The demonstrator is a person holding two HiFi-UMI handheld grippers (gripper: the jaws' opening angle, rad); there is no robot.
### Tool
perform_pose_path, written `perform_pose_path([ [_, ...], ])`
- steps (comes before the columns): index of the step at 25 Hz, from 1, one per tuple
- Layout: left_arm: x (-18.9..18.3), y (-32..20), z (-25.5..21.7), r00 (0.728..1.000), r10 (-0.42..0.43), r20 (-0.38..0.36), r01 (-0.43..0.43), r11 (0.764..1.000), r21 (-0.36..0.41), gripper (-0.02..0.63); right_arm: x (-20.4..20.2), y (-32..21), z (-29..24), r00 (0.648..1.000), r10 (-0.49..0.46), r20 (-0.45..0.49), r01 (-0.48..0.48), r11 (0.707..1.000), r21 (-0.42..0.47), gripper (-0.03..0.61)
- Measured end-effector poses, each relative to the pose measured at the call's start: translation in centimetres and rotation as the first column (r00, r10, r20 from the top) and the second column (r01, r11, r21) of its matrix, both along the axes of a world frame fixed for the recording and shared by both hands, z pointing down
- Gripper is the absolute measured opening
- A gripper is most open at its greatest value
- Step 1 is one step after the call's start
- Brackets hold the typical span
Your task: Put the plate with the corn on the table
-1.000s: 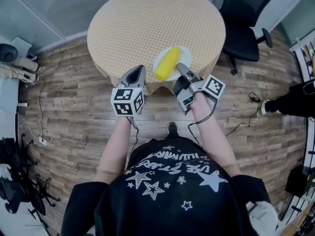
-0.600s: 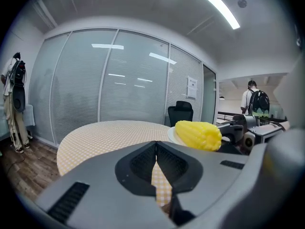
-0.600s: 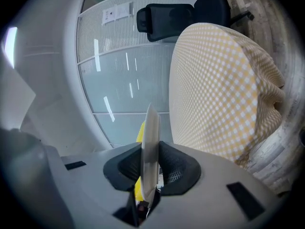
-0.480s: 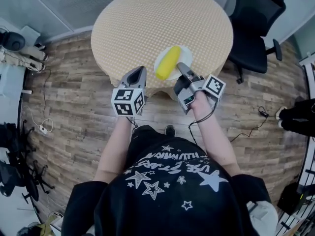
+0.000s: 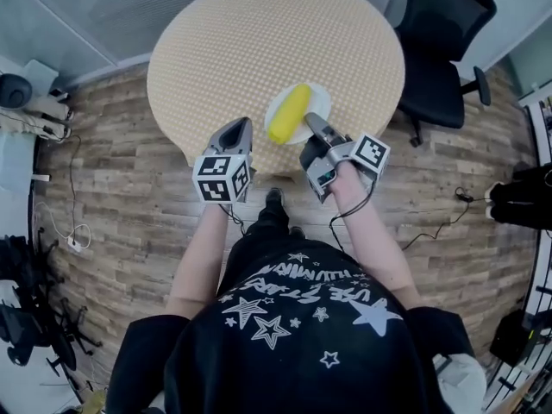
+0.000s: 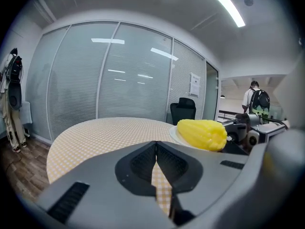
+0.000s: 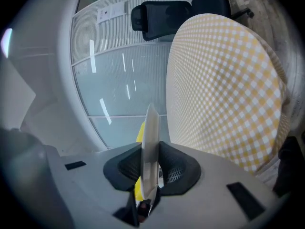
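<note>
Your right claw (image 5: 312, 126) has the near rim of the plate (image 5: 321, 96) between its jaws. The corn (image 5: 289, 113) lies on that plate, just ahead and slightly left of the tips. Both are over the near edge of the table (image 5: 259, 41), which spreads ahead. Your left claw (image 5: 239, 129) stands just left of the plate, nothing between its jaws. A chair (image 5: 440, 41) stands ahead-right of the right claw — beyond the table.

Checked cloth table (image 5: 250, 41) (wood-plank floor (image 5: 112, 205)).
</note>
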State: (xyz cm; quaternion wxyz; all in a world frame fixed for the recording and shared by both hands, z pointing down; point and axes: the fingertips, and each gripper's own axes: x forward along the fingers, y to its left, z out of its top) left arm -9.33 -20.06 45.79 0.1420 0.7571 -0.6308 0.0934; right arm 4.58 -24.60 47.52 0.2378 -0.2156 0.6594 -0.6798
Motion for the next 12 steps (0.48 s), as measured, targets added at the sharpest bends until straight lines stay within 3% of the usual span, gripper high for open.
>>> perform_pose_path([
  [12, -3.1, -9.8, 0.3, 0.996, 0.094, 0.000, -0.094, 0.996, -0.002, 0.008, -2.5, -8.8, 0.8, 0.996, 0.095, 0.004, -0.094, 0.995, -0.024, 0.078],
])
